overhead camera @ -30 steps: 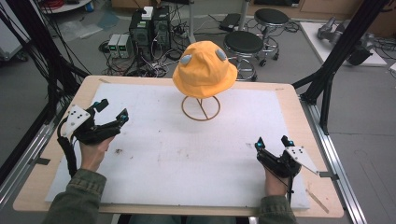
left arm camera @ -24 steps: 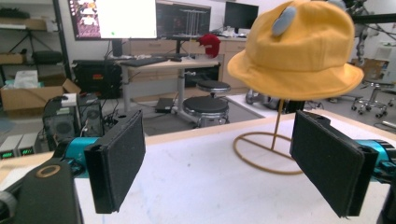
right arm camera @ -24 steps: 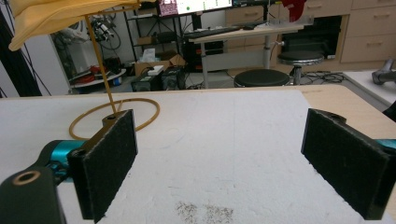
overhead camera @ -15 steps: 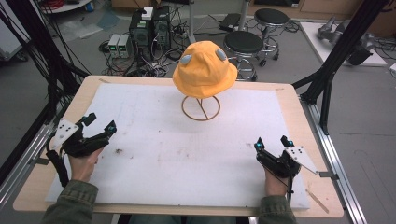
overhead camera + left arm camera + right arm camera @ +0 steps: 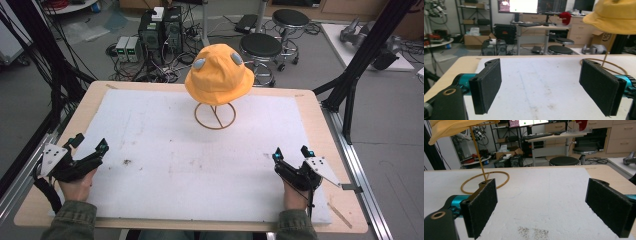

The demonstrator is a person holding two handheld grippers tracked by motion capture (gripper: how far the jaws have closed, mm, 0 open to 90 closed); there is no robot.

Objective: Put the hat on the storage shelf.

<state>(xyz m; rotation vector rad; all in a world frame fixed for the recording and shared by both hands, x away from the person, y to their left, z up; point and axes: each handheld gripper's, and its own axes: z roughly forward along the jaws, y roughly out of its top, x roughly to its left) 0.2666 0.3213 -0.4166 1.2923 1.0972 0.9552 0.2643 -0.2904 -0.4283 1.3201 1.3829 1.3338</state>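
While both hands rest low, I hold left gripper (image 5: 88, 146) and right gripper (image 5: 291, 152) with jaws wide, empty. Yellow hat (image 5: 218, 75) sits on wire stand (image 5: 215, 116), well ahead of both jaws, raised for easy grab.

Only the hat (image 5: 218, 75) (on its wire stand (image 5: 215, 116)) interrupts the open white mat (image 5: 200, 165).
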